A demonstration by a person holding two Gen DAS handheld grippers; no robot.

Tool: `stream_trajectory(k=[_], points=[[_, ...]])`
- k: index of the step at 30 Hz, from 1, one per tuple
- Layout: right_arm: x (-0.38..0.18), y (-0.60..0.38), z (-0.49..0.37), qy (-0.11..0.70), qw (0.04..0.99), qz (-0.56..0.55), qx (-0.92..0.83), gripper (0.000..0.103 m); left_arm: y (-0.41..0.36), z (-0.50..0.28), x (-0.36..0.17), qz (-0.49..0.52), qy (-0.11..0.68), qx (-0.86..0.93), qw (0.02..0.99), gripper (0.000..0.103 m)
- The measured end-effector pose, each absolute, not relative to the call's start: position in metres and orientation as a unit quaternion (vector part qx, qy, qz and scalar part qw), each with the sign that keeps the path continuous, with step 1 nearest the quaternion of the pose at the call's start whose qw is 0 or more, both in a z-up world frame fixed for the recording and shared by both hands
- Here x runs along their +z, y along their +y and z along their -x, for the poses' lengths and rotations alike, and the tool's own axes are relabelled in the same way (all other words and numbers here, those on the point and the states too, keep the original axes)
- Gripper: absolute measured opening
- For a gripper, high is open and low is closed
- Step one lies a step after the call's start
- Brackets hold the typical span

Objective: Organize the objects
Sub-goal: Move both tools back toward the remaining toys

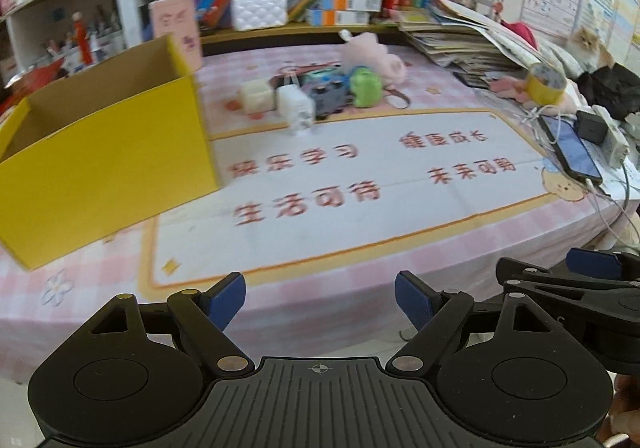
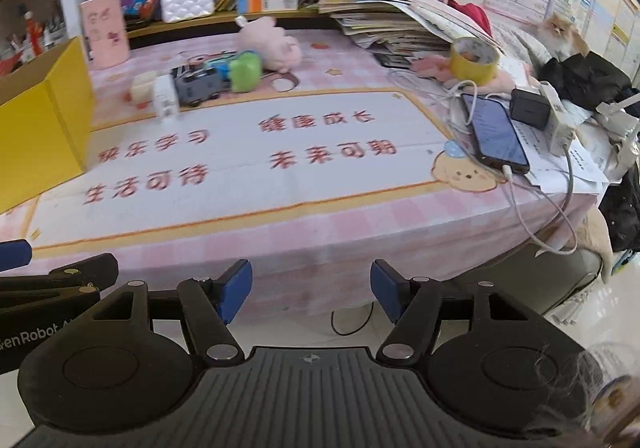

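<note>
An open yellow cardboard box (image 1: 104,156) stands on the left of the table; its corner shows in the right wrist view (image 2: 44,120). A cluster of small things lies at the far middle: a cream cube (image 1: 256,96), a white charger (image 1: 295,104), a grey toy car (image 1: 326,98), a green toy (image 1: 366,86) and a pink plush (image 1: 372,56). The cluster also shows in the right wrist view, with the white charger (image 2: 166,98) and green toy (image 2: 245,70). My left gripper (image 1: 320,298) is open and empty before the table's front edge. My right gripper (image 2: 311,290) is open and empty beside it.
A pink checked cloth with a printed mat (image 1: 360,184) covers the table. At the right lie a phone on a cable (image 2: 496,136), a black adapter (image 2: 528,108), a power strip, a yellow tape roll (image 2: 474,58) and stacked papers. A bookshelf with a white purse (image 1: 259,10) stands behind.
</note>
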State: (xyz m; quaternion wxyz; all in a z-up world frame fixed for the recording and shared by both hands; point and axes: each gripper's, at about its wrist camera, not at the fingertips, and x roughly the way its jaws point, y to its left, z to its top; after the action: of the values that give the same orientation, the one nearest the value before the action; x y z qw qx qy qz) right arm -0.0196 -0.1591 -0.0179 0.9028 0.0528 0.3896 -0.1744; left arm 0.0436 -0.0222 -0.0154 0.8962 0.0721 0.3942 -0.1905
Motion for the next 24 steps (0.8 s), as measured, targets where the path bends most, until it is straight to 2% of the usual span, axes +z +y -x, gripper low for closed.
stream_trajectory(k=[7, 11, 24], points=[[-0.016, -0.196, -0.004, 0.378, 0.909, -0.071, -0.161, 0.064, -0.056, -0.067, -0.009, -0.068, 0.382, -0.187, 0.902, 0.084], [-0.014, -0.212, -0.021, 0.379, 0.91, -0.071, -0.151, 0.07, -0.069, -0.084, -0.008, -0.06, 0.382, -0.167, 0.907, 0.084], [-0.004, -0.268, -0.096, 0.372, 0.918, -0.105, -0.086, 0.067, -0.1, -0.138, 0.002, -0.034, 0.363, -0.106, 0.925, 0.084]])
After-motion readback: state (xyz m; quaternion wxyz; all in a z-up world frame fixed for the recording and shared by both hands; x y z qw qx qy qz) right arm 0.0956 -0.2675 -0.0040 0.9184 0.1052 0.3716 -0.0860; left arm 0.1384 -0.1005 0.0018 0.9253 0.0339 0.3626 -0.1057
